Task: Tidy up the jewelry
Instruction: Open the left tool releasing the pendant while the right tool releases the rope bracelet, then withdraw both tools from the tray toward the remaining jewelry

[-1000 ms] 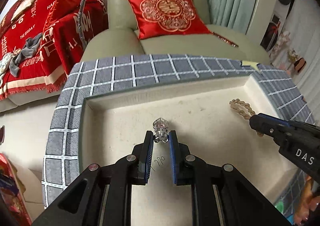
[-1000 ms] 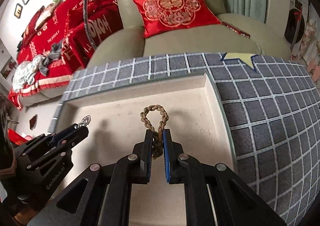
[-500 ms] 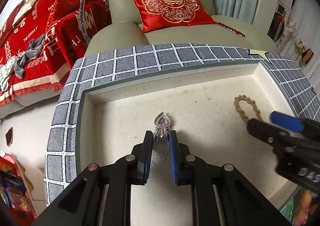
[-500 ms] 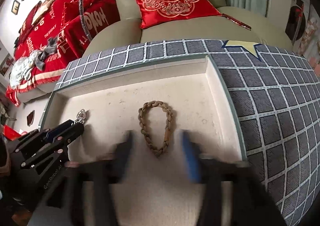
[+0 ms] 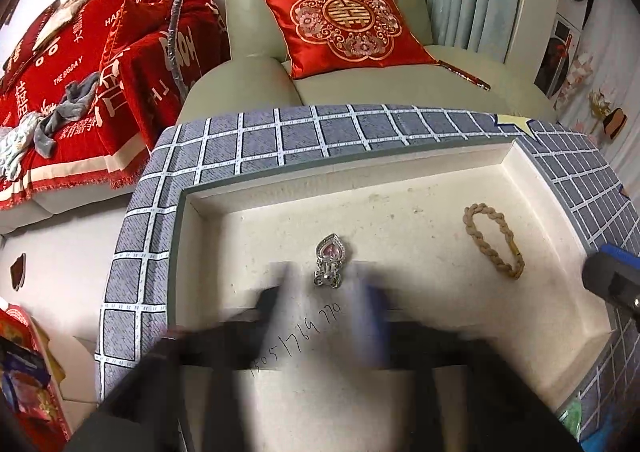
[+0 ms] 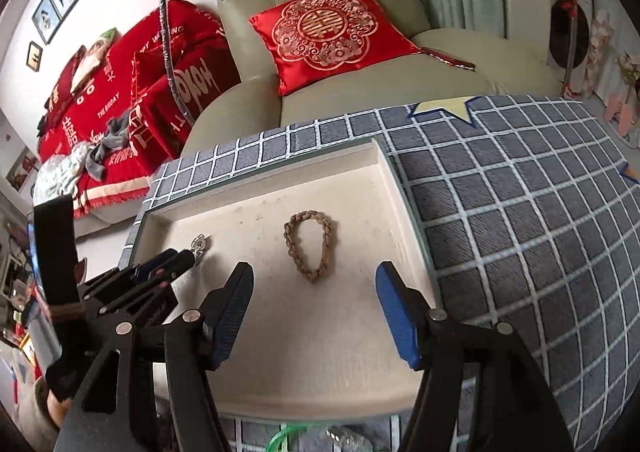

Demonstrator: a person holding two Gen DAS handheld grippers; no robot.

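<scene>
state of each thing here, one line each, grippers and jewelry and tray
left gripper: open, blurred, its jaws have just been opening, pendant lies free off its tips
right gripper: open, its jaws have just been opening, nothing between them
pendant: lying flat on the tray floor, released
braided bracelet: lying flat as a closed loop, released, apart from the pendant
tray: on the checked cloth, holds both pieces
</scene>
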